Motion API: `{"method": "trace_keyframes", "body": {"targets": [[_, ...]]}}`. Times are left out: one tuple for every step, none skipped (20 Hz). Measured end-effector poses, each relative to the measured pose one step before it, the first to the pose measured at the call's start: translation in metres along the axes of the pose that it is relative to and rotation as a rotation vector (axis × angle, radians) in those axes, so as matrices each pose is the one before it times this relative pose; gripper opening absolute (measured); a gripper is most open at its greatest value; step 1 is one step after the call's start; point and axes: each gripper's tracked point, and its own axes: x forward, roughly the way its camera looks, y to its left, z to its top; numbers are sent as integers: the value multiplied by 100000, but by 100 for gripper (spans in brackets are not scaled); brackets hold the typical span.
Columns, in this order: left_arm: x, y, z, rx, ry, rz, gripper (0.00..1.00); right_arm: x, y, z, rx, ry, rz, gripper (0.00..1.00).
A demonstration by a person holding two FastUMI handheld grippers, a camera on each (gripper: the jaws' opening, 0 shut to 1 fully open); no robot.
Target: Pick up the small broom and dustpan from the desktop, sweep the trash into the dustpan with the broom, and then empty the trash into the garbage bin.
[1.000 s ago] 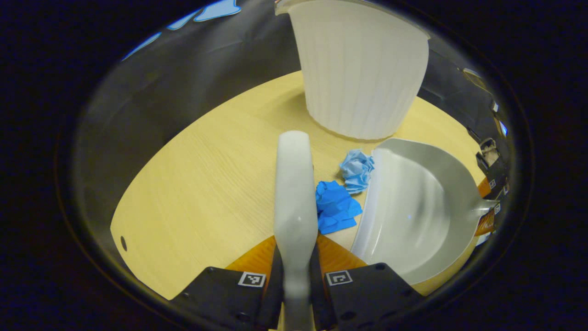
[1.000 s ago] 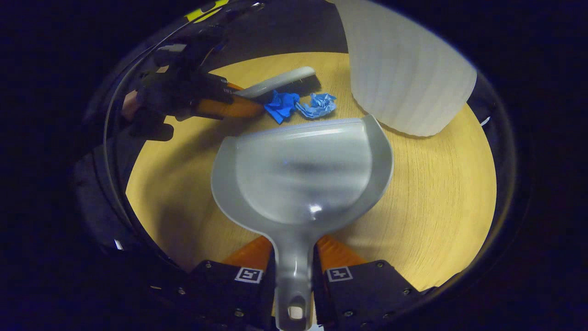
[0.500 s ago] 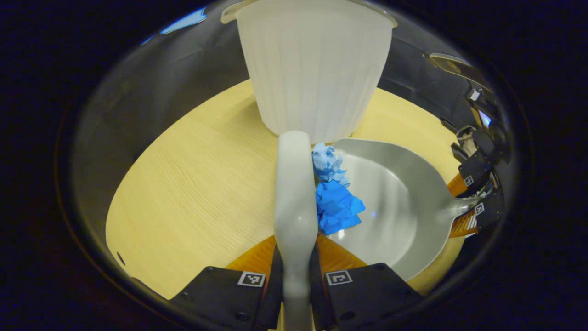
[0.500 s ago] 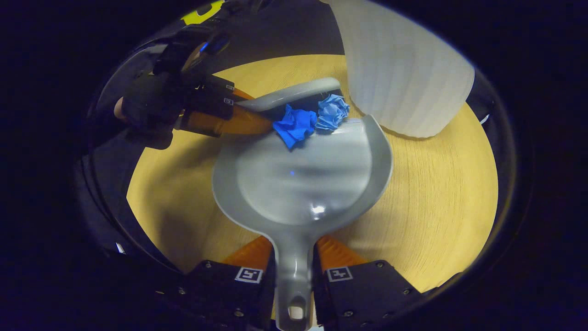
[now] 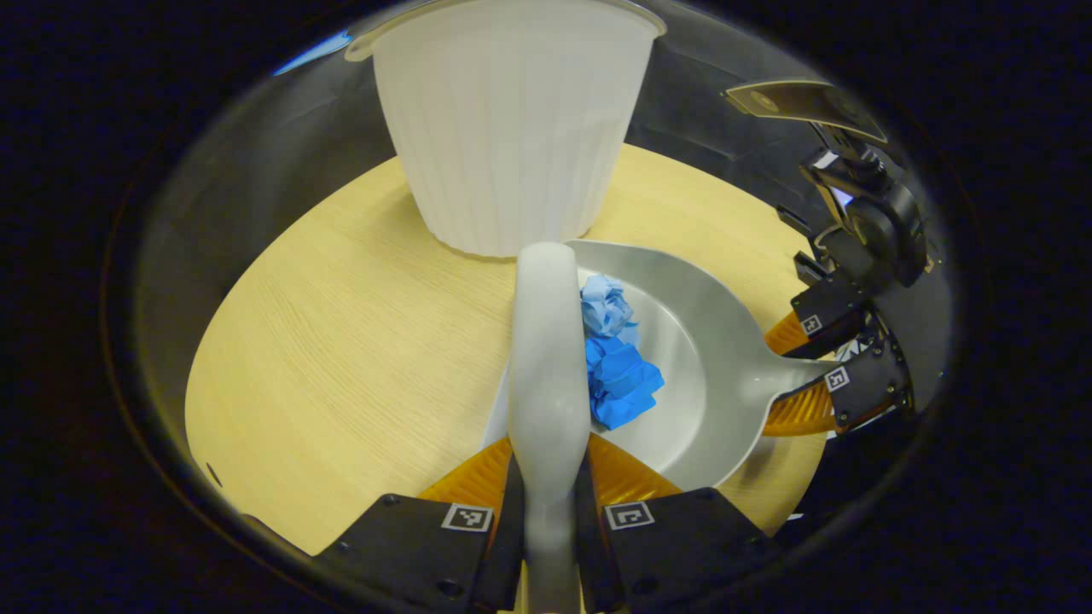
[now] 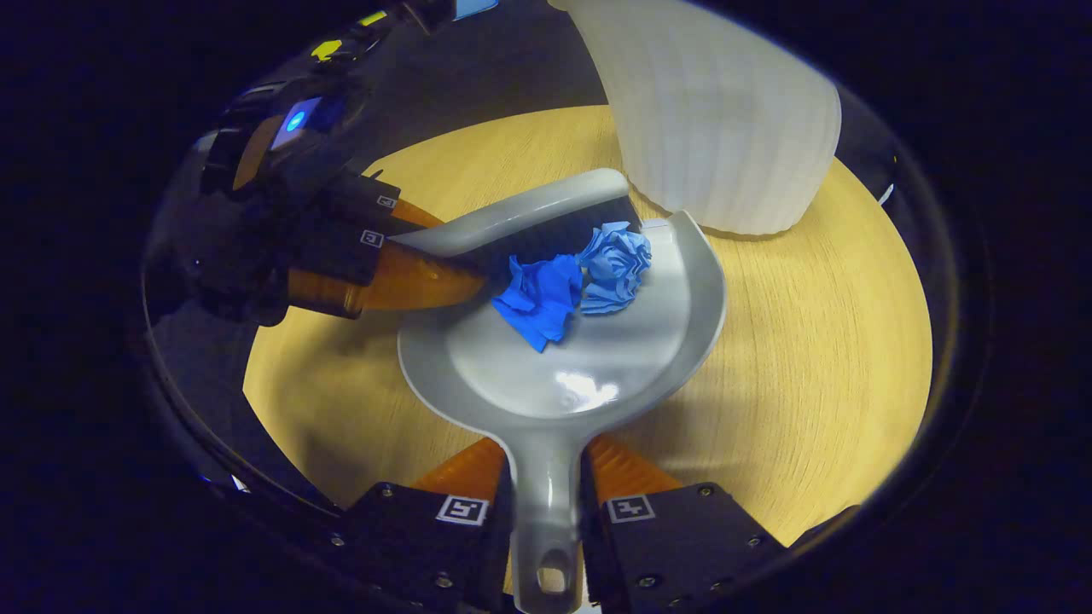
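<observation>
My left gripper (image 5: 550,477) is shut on the grey broom (image 5: 546,358), whose head reaches over the mouth of the grey dustpan (image 5: 725,358). Inside the pan lie a dark blue paper wad (image 5: 623,384) and a light blue paper wad (image 5: 604,305), both against the broom. My right gripper (image 6: 546,490) is shut on the dustpan's handle (image 6: 546,503). In the right gripper view the dustpan (image 6: 597,375) lies on the table with the dark blue wad (image 6: 537,294) and the light blue wad (image 6: 616,263) in it, the broom (image 6: 520,217) behind them, and the left gripper (image 6: 367,264) at the left.
A white ribbed garbage bin (image 5: 503,128) stands on the light wooden table (image 5: 341,341) just beyond the dustpan's front; it is also at the upper right in the right gripper view as the bin (image 6: 717,128). The right gripper (image 5: 819,367) appears at the left gripper view's right edge.
The broom has swept both blue wads from the table over the lip and into the dustpan. The left gripper has swung toward the pan, and the bin has shifted left in its view.
</observation>
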Motion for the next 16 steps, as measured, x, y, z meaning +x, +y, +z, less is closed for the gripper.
{"method": "trace_keyframes", "body": {"targets": [[-152,-505,401,0,-633,304,36,207,-46,126,796,-624,-148,36],[-260,-180,310,-405,-791,533,36,175,-124,216,863,-733,-271,36],[-259,-6,89,-379,-778,820,36,269,-71,-293,901,-712,-355,36],[-473,211,177,-791,-848,989,36,-8,-273,44,494,-587,-486,36],[-394,251,182,-976,-965,1064,36,138,-133,-232,249,-837,-652,36],[-531,385,233,-1098,-1564,1483,36,86,-217,-38,-80,-753,-773,36],[-570,462,39,-1136,-1560,1802,36,36,-174,18,-419,-794,-862,36],[-534,571,1,-1355,-1736,2139,36,-22,-228,127,-527,-854,-1023,36],[-548,687,-158,-1773,-1459,2039,35,320,-320,-143,-737,-663,-1093,36],[-823,818,-78,-2514,-1422,2061,33,206,-304,-93,-748,-744,-1337,36],[-949,961,-109,-2836,-1338,1661,33,542,-287,-50,-535,-681,-1242,36],[-1035,991,-148,-2939,-1140,1759,34,-94,-170,99,-115,-473,-1168,32],[-436,641,-465,-2690,-636,1865,34,496,-114,-171,-141,285,-365,32],[-473,799,-502,-2633,-872,2088,34,225,-209,203,561,-1419,-801,32],[-327,826,-635,-2701,-670,2176,34,52,154,-282,-845,-806,-1082,32],[-504,1024,-527,-2905,-786,2169,34,94,-46,-29,-1921,-479,-1077,32]]}}
